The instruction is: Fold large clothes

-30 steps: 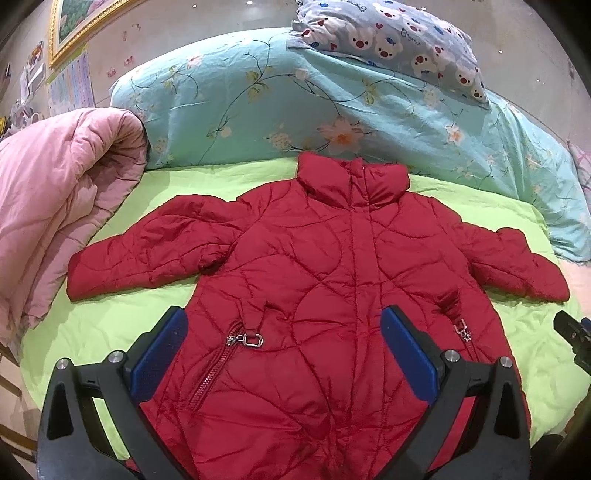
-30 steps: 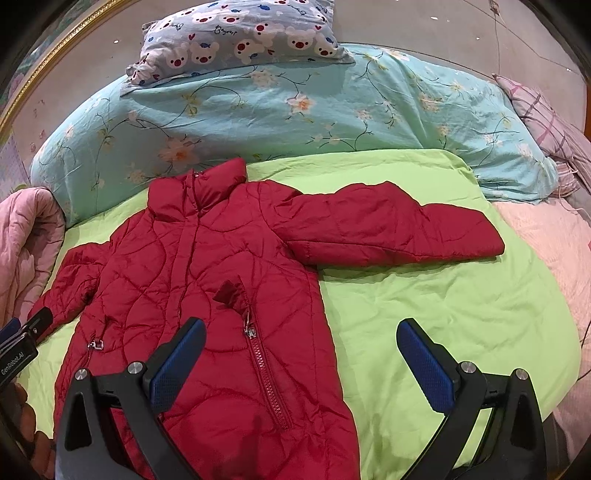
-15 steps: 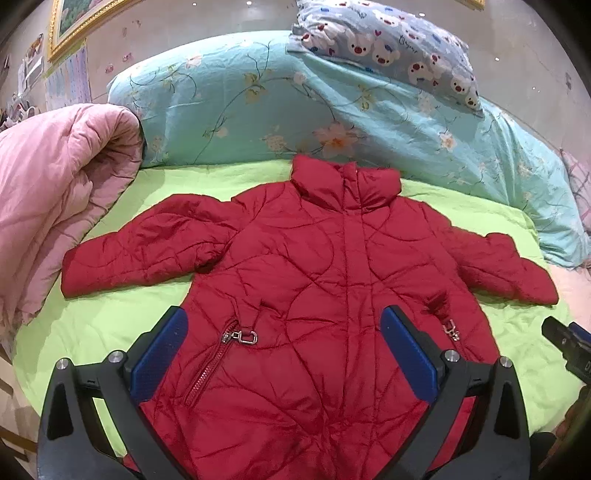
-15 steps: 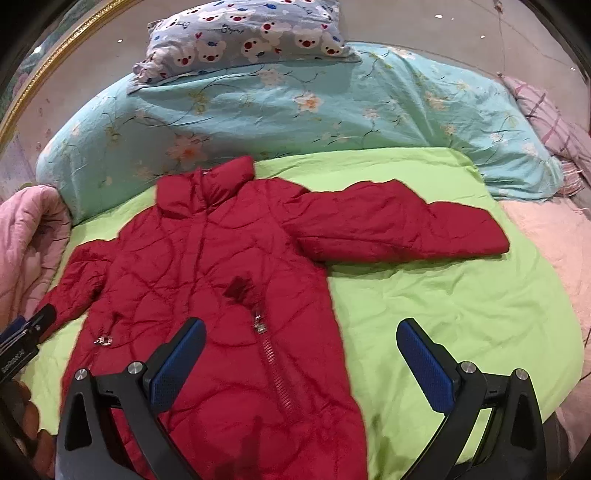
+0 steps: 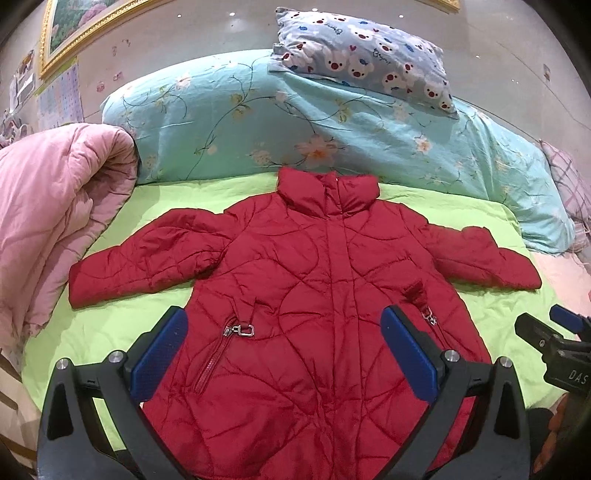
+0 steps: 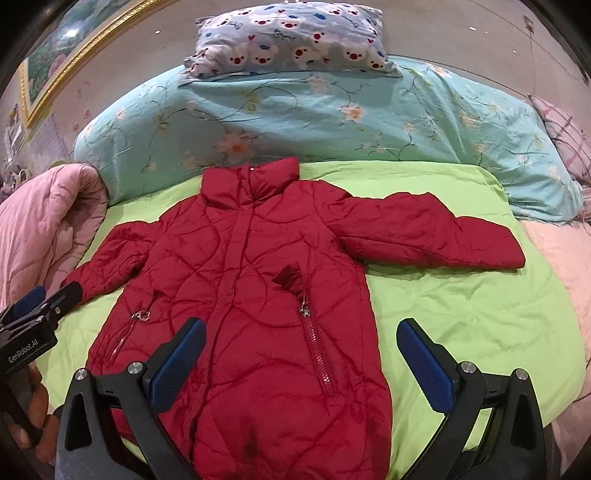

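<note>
Red quilted jacket lying flat, front up and zipped, on the green sheet of the bed, sleeves spread, collar toward the floral duvet. Left tool and right tool both hover above the hem, jaws wide apart, gripping nothing.

A home bedroom is showing here: a bed wearing a lime-green sheet, a floral turquoise duvet lying along its far edge, a bear-print pillow sitting on top, and a gilt-framed picture hanging on the wall.
</note>
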Available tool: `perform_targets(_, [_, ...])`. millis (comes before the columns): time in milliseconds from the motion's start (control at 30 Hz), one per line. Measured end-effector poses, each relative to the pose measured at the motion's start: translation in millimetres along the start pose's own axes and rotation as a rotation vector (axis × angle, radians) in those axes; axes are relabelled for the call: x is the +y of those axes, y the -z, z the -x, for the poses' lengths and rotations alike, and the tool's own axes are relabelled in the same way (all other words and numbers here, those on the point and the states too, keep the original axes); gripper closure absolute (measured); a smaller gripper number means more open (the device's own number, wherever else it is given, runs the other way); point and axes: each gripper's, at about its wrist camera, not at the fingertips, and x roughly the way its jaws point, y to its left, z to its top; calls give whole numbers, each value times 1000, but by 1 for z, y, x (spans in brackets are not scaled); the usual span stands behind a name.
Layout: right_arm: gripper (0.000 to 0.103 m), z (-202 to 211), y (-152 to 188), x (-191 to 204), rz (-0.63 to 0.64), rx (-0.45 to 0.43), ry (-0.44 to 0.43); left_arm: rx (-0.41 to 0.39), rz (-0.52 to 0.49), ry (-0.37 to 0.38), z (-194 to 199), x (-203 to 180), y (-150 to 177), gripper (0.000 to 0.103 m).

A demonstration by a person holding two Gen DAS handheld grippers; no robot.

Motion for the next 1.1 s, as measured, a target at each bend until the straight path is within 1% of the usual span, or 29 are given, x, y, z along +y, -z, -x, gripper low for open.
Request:
perform_targets(333, [0, 16, 14, 4, 32, 20, -5, 24, -14, 0, 5, 2, 14, 0])
perform_targets(1100, [0, 16, 17, -3, 19, 28, -7, 26, -9, -4, 7, 6, 13, 0])
